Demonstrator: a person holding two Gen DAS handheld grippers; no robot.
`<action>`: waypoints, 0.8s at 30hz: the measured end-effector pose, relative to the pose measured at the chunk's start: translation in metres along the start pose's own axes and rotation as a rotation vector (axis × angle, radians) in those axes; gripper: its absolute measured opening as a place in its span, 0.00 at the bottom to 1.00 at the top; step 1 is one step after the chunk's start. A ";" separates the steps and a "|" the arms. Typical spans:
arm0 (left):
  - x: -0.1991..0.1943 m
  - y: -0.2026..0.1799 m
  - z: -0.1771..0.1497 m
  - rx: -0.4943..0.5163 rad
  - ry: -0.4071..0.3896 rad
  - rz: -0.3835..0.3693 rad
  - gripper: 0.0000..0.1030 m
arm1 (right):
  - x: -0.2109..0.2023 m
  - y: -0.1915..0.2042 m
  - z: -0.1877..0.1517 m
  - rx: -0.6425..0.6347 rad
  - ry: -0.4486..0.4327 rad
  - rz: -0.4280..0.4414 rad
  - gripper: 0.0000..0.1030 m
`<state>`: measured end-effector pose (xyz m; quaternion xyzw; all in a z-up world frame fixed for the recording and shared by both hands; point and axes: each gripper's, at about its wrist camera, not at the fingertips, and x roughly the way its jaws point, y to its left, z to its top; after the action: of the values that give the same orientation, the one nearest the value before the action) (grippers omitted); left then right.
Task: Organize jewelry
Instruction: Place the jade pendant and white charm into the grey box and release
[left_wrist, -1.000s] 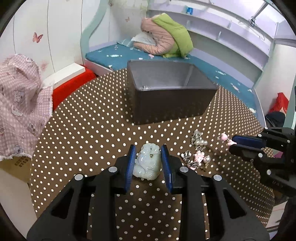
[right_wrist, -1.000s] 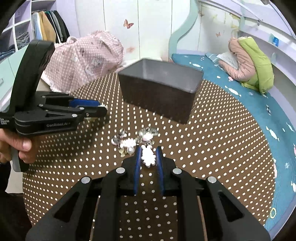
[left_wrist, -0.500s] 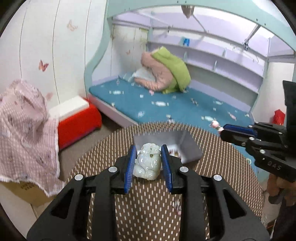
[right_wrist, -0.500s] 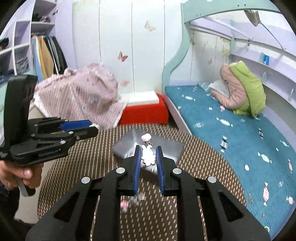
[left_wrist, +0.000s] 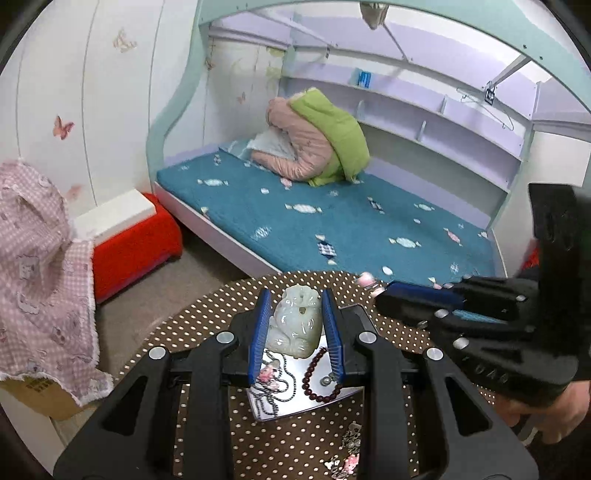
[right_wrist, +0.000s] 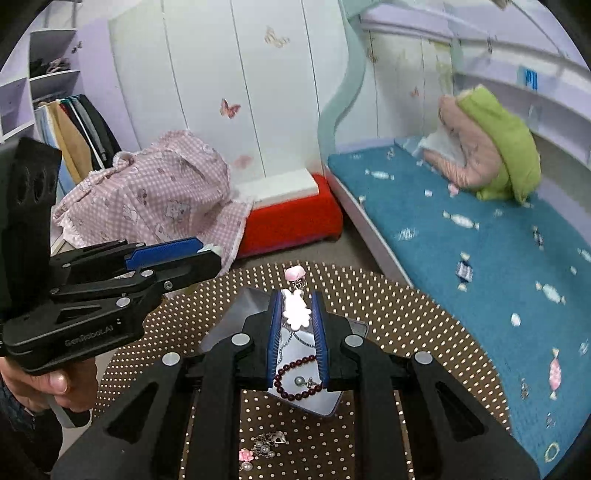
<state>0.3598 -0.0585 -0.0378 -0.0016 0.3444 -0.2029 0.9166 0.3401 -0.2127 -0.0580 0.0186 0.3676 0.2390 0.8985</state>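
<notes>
My left gripper (left_wrist: 296, 330) is shut on a pale green jade carving (left_wrist: 295, 321) and holds it high above the grey box (left_wrist: 295, 404). My right gripper (right_wrist: 296, 325) is shut on a white and pink charm (right_wrist: 295, 308), also above the box (right_wrist: 240, 314). Inside the box lie a dark red bead bracelet (right_wrist: 295, 380), a chain and small pieces. The right gripper shows in the left wrist view (left_wrist: 384, 293), and the left gripper in the right wrist view (right_wrist: 207, 254). Loose jewelry (right_wrist: 264, 448) lies on the table in front of the box.
The round table has a brown polka-dot cloth (right_wrist: 406, 332). Beyond it stand a bed with a teal cover (left_wrist: 332, 218), a red bench (right_wrist: 291, 218) and a pink checked cloth over a heap (right_wrist: 155, 192).
Both grippers have risen from the table with their pieces and now hang over the open box, looking down into it.
</notes>
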 end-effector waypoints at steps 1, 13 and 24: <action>0.005 0.000 0.000 -0.003 0.011 0.001 0.28 | 0.004 -0.002 -0.002 0.011 0.010 0.002 0.15; -0.006 0.017 -0.004 -0.058 -0.055 0.119 0.92 | -0.010 -0.015 -0.006 0.094 -0.045 -0.048 0.88; -0.083 0.019 -0.011 -0.080 -0.205 0.274 0.95 | -0.055 -0.003 0.002 0.120 -0.173 -0.094 0.93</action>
<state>0.3031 -0.0088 0.0030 -0.0115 0.2540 -0.0610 0.9652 0.3090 -0.2390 -0.0211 0.0756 0.3028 0.1715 0.9345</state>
